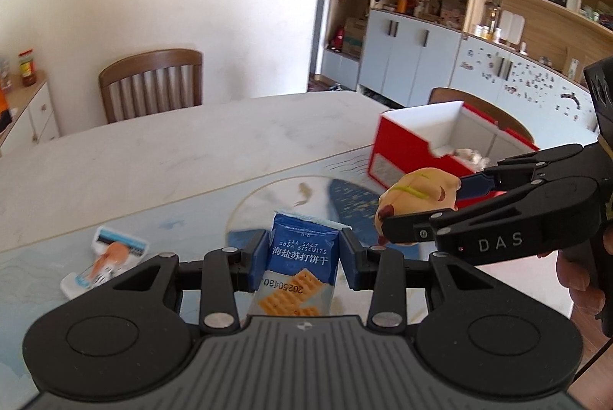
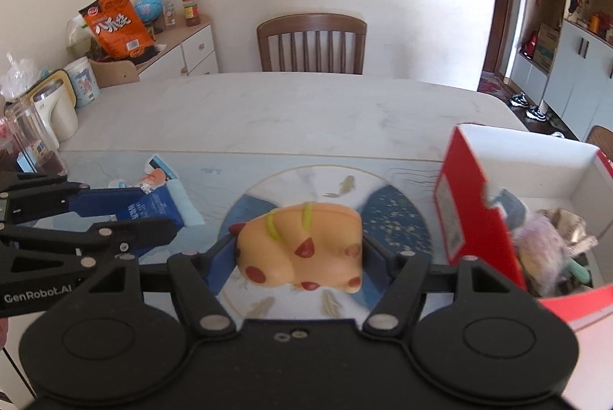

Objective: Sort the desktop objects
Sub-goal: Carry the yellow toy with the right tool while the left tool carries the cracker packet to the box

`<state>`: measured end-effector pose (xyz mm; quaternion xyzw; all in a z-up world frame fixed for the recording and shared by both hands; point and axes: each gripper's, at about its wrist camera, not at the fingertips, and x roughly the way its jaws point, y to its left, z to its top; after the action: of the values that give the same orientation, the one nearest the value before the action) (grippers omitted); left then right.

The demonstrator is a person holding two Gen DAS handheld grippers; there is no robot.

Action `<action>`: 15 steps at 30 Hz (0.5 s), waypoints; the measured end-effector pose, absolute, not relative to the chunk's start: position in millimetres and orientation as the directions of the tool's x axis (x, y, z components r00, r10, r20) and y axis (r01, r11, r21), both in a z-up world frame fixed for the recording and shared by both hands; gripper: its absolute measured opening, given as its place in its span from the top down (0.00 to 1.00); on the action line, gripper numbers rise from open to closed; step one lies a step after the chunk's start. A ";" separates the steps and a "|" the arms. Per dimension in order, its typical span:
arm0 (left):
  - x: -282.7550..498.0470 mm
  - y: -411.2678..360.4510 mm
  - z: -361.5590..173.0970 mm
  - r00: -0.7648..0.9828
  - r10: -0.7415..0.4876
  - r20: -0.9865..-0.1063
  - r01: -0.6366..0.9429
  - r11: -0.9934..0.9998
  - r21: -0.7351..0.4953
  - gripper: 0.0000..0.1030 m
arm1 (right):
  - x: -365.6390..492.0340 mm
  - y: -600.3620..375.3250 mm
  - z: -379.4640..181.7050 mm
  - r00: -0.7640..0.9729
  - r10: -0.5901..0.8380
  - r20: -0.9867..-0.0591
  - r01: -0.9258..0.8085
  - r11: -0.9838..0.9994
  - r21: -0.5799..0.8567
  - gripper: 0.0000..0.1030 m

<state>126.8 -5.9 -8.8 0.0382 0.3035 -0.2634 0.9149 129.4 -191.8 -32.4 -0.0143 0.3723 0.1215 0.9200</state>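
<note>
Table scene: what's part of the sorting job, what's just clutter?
In play:
- biscuit packet, in left claw
- spotted squishy toy, in right claw
- red box
- snack packet on the mat

Lying about:
- chair
- orange bag on sideboard
- kettle

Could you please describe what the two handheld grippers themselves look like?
Both are matte black linkage frames with silver pivot pins, two round discs at the base and blue pads on the fingers. The left gripper has a ribbed grey centre plate and reads "GenRobot.AI" on its side. The right gripper has "DAS" printed in pale letters on its side.
</note>
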 end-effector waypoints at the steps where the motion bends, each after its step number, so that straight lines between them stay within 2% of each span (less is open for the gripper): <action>1: 126.1 -11.6 -6.8 0.673 -0.464 -0.575 0.512 0.854 -0.091 0.63 | 126.2 -198.0 -30.5 0.696 0.213 -0.686 -0.231 0.971 0.067 0.33; 15: 125.9 -94.6 13.5 0.640 -0.535 -0.552 0.598 0.797 -0.079 0.63 | 105.6 -275.2 -11.1 0.735 0.165 -0.658 -0.145 0.986 0.085 0.33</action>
<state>125.9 -94.6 13.5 0.0555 0.2861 -0.3133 0.9038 105.6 -275.2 -11.1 0.0138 0.3546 0.0832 0.9312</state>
